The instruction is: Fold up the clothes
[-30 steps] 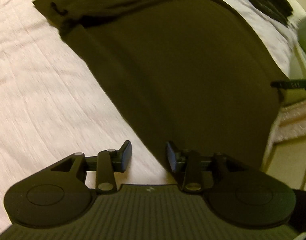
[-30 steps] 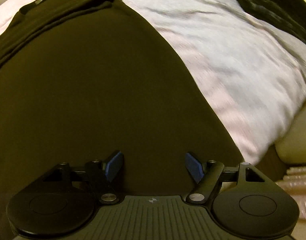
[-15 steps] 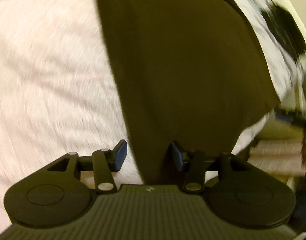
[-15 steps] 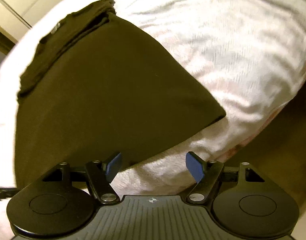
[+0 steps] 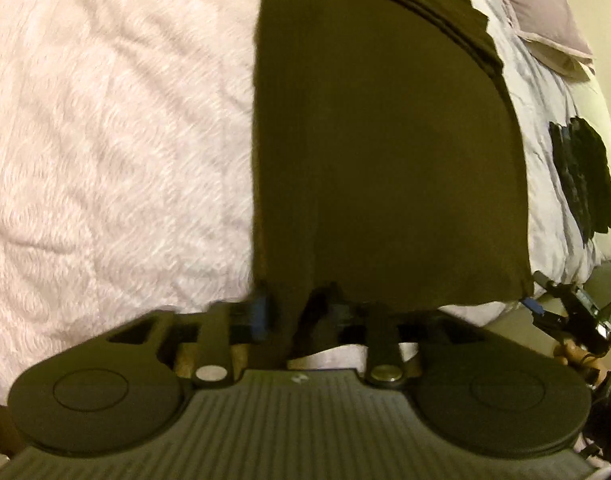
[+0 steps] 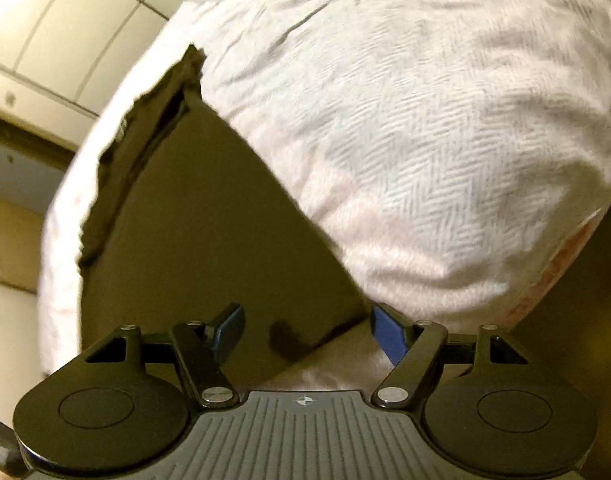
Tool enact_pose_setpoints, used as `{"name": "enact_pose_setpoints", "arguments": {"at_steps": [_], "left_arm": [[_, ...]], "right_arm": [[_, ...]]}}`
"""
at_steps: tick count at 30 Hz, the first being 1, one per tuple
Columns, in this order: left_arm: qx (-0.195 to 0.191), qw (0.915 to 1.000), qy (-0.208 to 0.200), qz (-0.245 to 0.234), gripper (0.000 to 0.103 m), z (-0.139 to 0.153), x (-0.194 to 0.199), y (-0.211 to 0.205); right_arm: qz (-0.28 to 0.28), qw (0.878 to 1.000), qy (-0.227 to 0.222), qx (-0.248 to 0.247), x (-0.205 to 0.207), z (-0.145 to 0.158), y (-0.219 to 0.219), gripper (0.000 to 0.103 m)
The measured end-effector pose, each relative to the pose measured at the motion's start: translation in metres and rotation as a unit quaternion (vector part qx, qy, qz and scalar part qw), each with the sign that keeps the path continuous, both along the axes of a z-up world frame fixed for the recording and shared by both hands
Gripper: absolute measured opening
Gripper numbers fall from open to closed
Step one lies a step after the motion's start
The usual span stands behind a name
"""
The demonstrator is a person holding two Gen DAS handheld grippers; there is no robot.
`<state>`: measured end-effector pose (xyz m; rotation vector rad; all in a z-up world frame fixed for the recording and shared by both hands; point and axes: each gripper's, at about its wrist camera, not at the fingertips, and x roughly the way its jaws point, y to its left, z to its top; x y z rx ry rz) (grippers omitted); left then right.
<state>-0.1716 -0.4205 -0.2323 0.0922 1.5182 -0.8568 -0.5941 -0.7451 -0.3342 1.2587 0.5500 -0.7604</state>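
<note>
A dark olive garment lies flat on the pale bedspread, with folded layers at its far end. My left gripper sits at its near left corner. The hem hangs between the jaws, which are closing, and a gap still shows beside the cloth. In the right wrist view the garment runs away to the upper left. My right gripper stands open over the near right corner, pads apart from the cloth. The right gripper also shows at the right edge of the left wrist view.
A black garment lies on the bed to the far right, and a grey pillow lies beyond it. The bed's near edge drops off just under both grippers. Pale panelled doors stand past the bed's far side.
Both grippers have swung out to the garment's near corners and rolled. The left jaws widened a little, then narrowed around the hem. The right gripper slid right along the hem, still open.
</note>
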Motion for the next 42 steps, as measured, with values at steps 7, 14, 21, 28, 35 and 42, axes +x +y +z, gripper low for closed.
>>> {"name": "enact_pose_setpoints", "arguments": {"at_steps": [7, 14, 21, 28, 35, 42], "left_arm": [[-0.017, 0.9989, 0.042, 0.008, 0.005, -0.002, 0.004, 0.007], [-0.051, 0.9986, 0.013, -0.001, 0.005, 0.040, 0.017, 0.028], [-0.024, 0.9995, 0.022, -0.002, 0.004, 0.025, -0.001, 0.034], [-0.014, 0.9997, 0.015, -0.012, 0.004, 0.022, 0.005, 0.039], [-0.008, 0.9997, 0.018, -0.017, 0.004, 0.021, 0.006, 0.057], [0.000, 0.9994, 0.021, -0.030, 0.004, 0.016, 0.008, 0.056]], "right_arm": [[-0.052, 0.993, -0.070, 0.086, -0.022, -0.008, -0.027, 0.007], [0.016, 0.999, -0.003, 0.036, -0.001, 0.059, -0.053, 0.005], [0.062, 0.994, 0.091, 0.021, 0.010, 0.062, -0.037, 0.005], [0.097, 0.985, 0.144, -0.005, 0.022, 0.060, -0.032, 0.004], [0.131, 0.975, 0.180, -0.014, 0.035, 0.061, -0.032, 0.004], [0.197, 0.950, 0.238, -0.043, 0.058, 0.061, -0.027, 0.004]]}}
